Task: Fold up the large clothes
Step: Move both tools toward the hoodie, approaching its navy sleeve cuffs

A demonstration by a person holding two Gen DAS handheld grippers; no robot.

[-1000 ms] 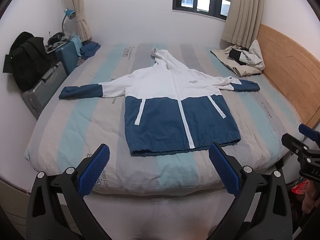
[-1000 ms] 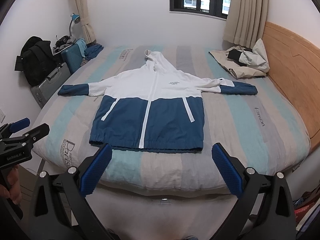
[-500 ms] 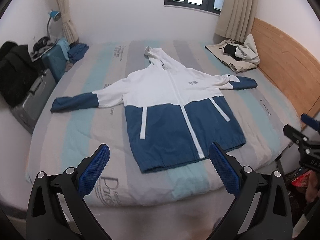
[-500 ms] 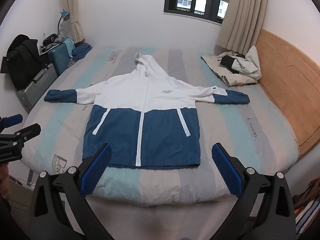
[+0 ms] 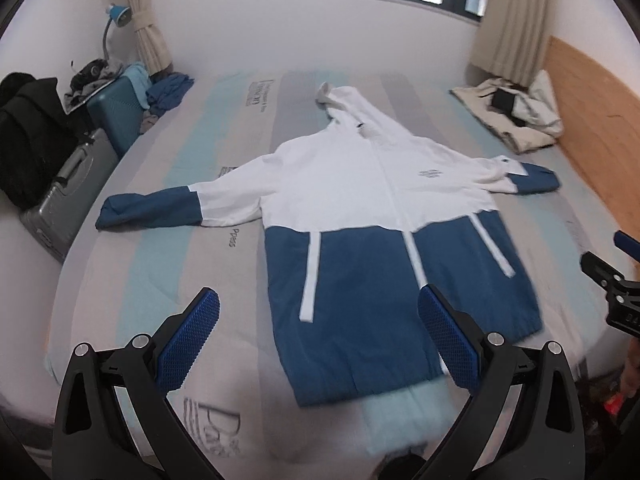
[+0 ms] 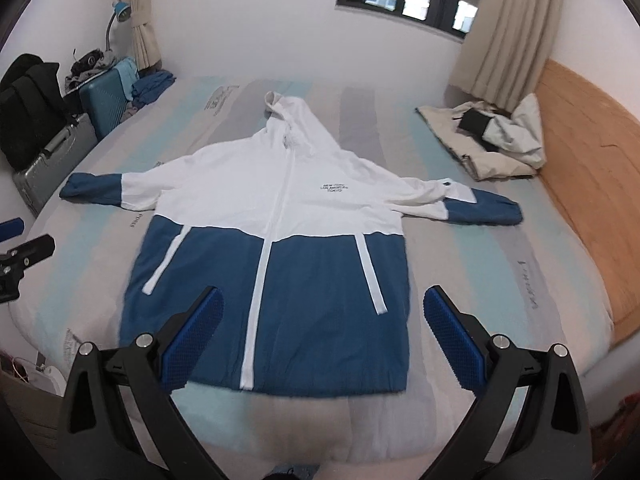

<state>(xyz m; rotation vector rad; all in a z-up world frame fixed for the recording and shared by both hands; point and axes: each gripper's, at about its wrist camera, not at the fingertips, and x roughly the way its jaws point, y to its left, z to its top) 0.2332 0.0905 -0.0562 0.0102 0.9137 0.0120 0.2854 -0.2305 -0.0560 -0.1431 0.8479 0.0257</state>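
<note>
A white and blue hooded jacket (image 5: pixel 372 208) (image 6: pixel 288 216) lies flat and face up on the striped bed (image 5: pixel 160 248) (image 6: pixel 480 264), sleeves spread, hem towards me. My left gripper (image 5: pixel 318 336) hangs open above the hem's left part, holding nothing. My right gripper (image 6: pixel 322 334) is open too, above the lower front of the jacket. Each gripper shows at the other view's edge: the right one (image 5: pixel 616 284) and the left one (image 6: pixel 20 248).
A crumpled beige garment (image 5: pixel 516 116) (image 6: pixel 492 140) lies at the bed's far right beside the wooden headboard (image 6: pixel 592 152). Suitcases (image 5: pixel 72 184) and dark clothes stand left of the bed. A window and curtains are behind.
Both grippers have moved forward and lower over the bed, so the jacket looks larger and its hem now lies between the fingers. Both stay open.
</note>
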